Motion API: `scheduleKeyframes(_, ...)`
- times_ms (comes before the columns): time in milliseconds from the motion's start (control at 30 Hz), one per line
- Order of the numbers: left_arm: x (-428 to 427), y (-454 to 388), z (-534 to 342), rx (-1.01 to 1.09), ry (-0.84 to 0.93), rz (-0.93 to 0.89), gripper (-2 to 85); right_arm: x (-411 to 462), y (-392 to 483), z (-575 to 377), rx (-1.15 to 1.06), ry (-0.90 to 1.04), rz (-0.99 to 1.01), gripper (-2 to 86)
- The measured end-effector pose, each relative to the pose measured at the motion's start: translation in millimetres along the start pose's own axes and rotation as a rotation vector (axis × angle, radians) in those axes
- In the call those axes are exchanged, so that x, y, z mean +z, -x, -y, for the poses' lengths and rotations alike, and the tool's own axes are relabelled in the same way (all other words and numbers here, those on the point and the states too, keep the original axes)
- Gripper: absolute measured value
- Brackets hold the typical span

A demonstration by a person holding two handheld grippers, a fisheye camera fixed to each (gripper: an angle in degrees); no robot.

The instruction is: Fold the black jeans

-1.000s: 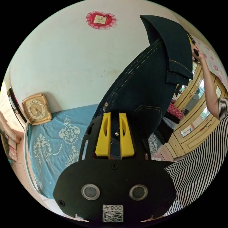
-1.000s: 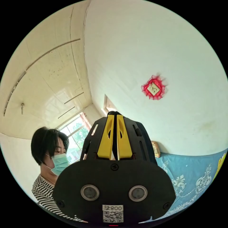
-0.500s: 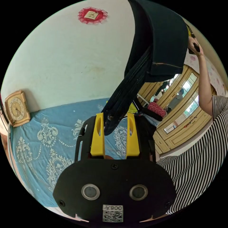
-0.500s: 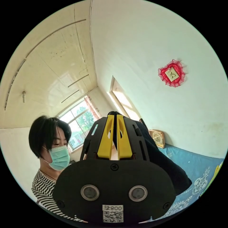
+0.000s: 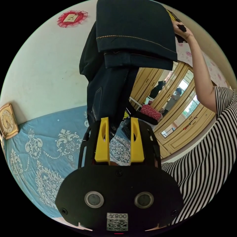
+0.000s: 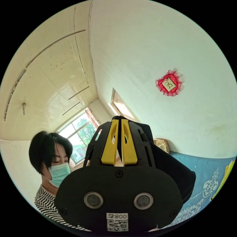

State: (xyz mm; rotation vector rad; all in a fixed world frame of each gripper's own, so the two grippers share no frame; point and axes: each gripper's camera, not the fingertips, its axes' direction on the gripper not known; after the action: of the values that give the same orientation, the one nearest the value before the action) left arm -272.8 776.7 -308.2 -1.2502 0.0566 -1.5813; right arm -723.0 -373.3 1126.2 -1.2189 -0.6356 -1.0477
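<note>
The black jeans (image 5: 118, 61) hang folded over from my right gripper (image 5: 176, 18), which a hand holds high at the top right of the left gripper view. Their lower end dangles just past the tips of my left gripper (image 5: 119, 119), near its left jaw. The left gripper's yellow jaws stand open, with the bed sheet visible between them. In the right gripper view, my right gripper (image 6: 119, 120) is shut on a dark fold of the jeans (image 6: 172, 172), which drop away behind it to the right.
Below lies a bed with a blue patterned sheet (image 5: 44, 148), a clock (image 5: 7, 121) leaning at its far end. A yellow mirrored wardrobe (image 5: 187, 108) and a pile of clothes (image 5: 150, 112) stand to the right. The person's striped shirt (image 5: 209, 153) is close by.
My left gripper has opened and let go of the jeans' waist. The jeans have turned and now hang from the right gripper alone, which stays shut and raised.
</note>
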Motion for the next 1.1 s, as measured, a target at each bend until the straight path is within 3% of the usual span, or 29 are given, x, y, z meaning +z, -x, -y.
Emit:
scheduleKeyframes(333, -37.1, -47.3, -49.0, -0.045, -0.141, 0.11, 11.2, 10.8, 13.8, -5.5, 0.039, 0.015, 0.049, 1.2)
scheduleKeyframes(767, 31.9, -54.8, -65.9, -0.135, 0.011, 0.259, 4.4, 39.4, 85.9, -37.5, 0.032, 0.06, 0.113, 1.2)
scheduleKeyframes(1100, 69.6, -71.3, -68.3, -0.205, 0.039, 0.231, 5.1, 52.3, 128.8, -68.2, 0.081, 0.047, 0.097, 1.3)
